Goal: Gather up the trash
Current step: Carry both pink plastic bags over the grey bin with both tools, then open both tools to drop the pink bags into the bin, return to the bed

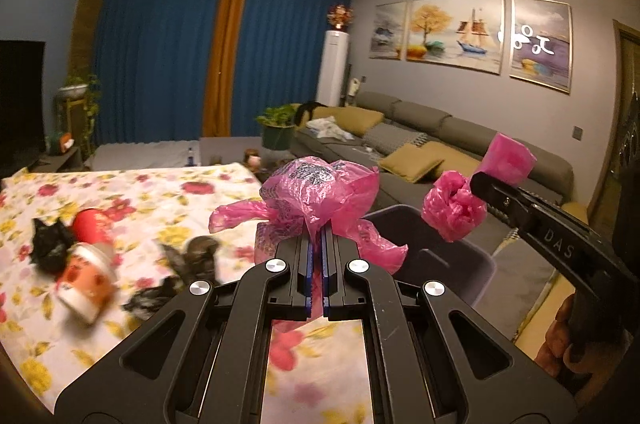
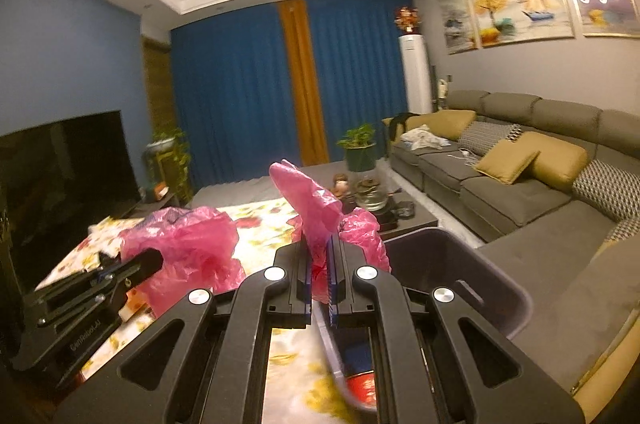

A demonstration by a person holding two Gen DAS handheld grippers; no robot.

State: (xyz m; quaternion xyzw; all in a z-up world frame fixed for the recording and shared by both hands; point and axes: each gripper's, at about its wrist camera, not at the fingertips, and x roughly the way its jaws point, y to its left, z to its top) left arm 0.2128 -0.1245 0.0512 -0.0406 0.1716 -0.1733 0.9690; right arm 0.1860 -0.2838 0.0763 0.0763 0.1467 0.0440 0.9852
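Pink plastic bag [image 1: 320,192], thin, light and slippery, hangs over the table [image 1: 160,192] beside the bin [image 2: 460,264], your left tool [image 1: 316,236] and right tool [image 2: 322,244] each clamped on an edge; grip bunched film, not single layers.

Grey sofa [image 2: 520,184], blue curtains [image 2: 240,96], paintings [image 1: 456,32]

The left gripper [image 1: 316,236] is held nearly level, jaws closed on a pink plastic bag [image 1: 316,184]; the right gripper [image 2: 322,244] is likewise clamped on a second pink bag [image 2: 308,202].
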